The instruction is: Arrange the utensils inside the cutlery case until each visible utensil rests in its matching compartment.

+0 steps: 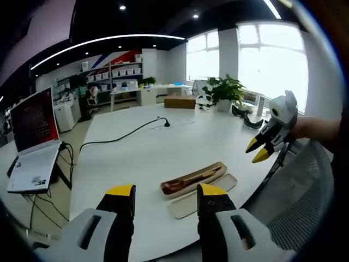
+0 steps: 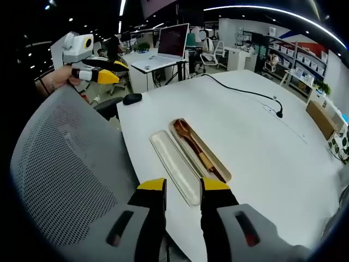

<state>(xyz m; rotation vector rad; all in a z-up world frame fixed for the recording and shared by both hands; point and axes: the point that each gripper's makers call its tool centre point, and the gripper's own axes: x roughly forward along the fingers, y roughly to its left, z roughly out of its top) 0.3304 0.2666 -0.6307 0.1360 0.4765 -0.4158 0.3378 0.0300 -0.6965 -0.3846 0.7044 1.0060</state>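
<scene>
In the left gripper view, the left claw stood with its jaws parted and nothing between them, raised over the near edge of the white bench. One cutlery case lay just beyond and between the yellow tips, a wooden spoon resting inside it, its single lid flat alongside on the near side. The right claw hung in the air well to the right of the case, tips close together and holding nothing. This view also took in an open laptop at the left, a black cable running across the bench and one potted plant by the windows.

In the right gripper view, the right claw had its jaws slightly apart and empty, the lid just ahead of the tips and the case touching its far side. A grey mesh chair back covered the left, with a black mouse at the bench corner and the left claw aloft, well apart from the case.
</scene>
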